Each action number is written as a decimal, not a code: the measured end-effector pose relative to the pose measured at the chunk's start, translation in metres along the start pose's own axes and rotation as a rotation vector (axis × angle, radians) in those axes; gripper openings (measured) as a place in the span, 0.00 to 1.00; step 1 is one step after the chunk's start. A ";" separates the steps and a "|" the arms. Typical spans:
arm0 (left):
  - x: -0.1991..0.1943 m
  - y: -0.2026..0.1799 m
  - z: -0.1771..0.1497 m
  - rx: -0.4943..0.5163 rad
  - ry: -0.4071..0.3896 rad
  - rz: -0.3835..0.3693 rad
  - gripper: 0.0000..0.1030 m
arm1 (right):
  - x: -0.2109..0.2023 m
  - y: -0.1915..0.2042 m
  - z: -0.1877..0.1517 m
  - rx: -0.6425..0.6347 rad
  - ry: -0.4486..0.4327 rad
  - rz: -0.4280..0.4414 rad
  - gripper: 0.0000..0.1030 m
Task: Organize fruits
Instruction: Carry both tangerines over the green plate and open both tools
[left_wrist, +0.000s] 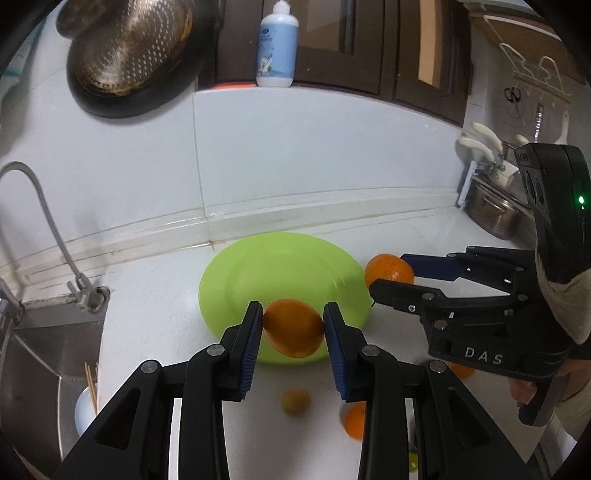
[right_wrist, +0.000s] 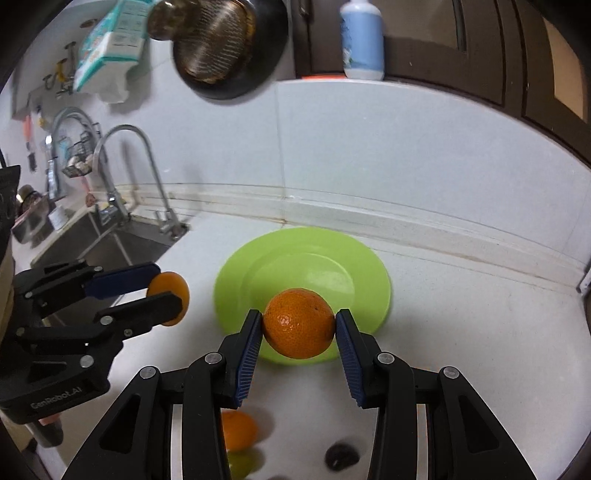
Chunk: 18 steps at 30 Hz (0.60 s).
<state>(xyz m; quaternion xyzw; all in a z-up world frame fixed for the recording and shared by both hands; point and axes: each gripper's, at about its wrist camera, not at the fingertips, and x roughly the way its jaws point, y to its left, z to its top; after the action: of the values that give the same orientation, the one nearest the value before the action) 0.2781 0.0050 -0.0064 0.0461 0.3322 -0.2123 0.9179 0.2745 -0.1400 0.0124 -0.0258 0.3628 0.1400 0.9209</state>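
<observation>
While "DAS" shows on the right gripper and "GenRobot.AI" on the left gripper, each squeezes a round bumpy orange above the smooth green plate.

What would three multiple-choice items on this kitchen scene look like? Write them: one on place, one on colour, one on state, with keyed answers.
1. Where is the bottle?
A. in the sink
B. on the ledge above the wall tiles
C. on the plate

2. What colour is the plate?
A. green
B. red
C. white

3. What is on the plate?
A. two oranges
B. a knife
C. nothing

Answers:
1 B: it stands on the ledge.
2 A: lime green in both views.
3 C: the left gripper and the right gripper each hold an orange above it.
</observation>
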 end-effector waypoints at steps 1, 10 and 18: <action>0.006 0.002 0.002 0.000 0.009 -0.003 0.33 | 0.008 -0.001 0.004 -0.003 0.010 0.002 0.41; 0.062 0.018 0.004 -0.037 0.119 -0.016 0.33 | 0.066 -0.019 0.008 0.028 0.132 0.026 0.41; 0.076 0.023 -0.001 -0.054 0.155 -0.012 0.39 | 0.081 -0.021 0.006 0.033 0.156 0.027 0.41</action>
<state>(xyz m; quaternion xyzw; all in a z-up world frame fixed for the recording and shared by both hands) 0.3399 -0.0019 -0.0562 0.0358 0.4082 -0.2045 0.8890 0.3405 -0.1396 -0.0393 -0.0166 0.4360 0.1439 0.8882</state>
